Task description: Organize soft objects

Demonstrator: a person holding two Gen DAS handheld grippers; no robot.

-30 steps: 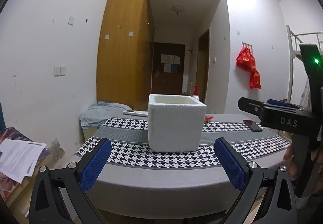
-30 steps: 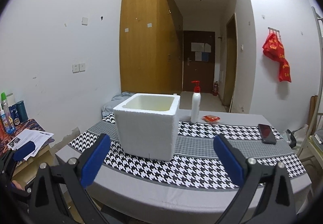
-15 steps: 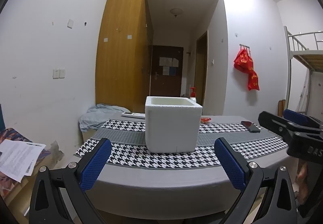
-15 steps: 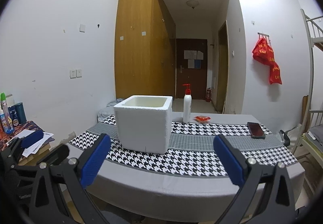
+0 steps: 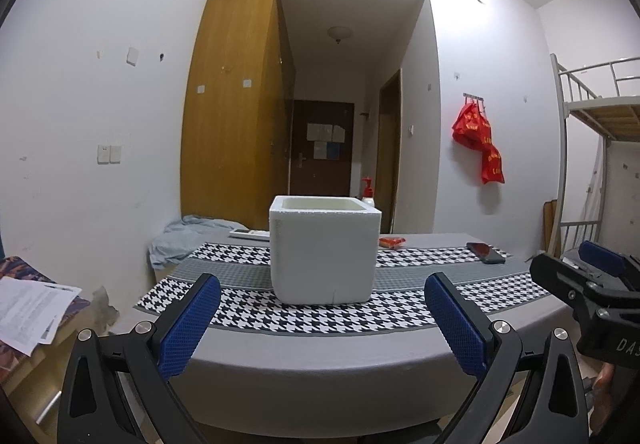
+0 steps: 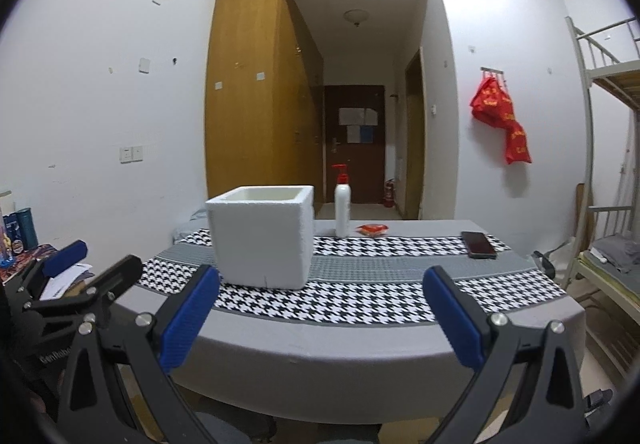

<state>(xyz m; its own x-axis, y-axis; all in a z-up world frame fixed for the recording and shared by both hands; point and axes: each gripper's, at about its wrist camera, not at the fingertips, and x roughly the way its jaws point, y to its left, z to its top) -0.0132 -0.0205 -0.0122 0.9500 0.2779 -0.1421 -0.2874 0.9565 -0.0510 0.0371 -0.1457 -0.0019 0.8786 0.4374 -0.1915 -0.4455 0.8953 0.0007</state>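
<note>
A white foam box (image 5: 324, 254) (image 6: 262, 236) with an open top stands on the houndstooth runner (image 5: 304, 318) of a grey table (image 6: 360, 348). Its inside is hidden from both views. A small red packet (image 5: 392, 241) (image 6: 373, 229) lies behind it on the table. A crumpled pale blue cloth (image 5: 188, 236) rests past the table's far left corner. My left gripper (image 5: 322, 320) is open and empty, short of the table's near edge. My right gripper (image 6: 320, 318) is open and empty too, beside it; each shows in the other's view.
A white pump bottle (image 6: 343, 209) and a dark phone (image 6: 478, 244) (image 5: 486, 253) sit on the table. Papers (image 5: 32, 310) lie on a low stand at left. A bunk bed (image 6: 608, 172) stands at right. A red bag (image 5: 478, 142) hangs on the wall.
Both grippers have pulled back and dropped lower, so the table and box look farther away. The right gripper has sunk in the left view. Both stayed open.
</note>
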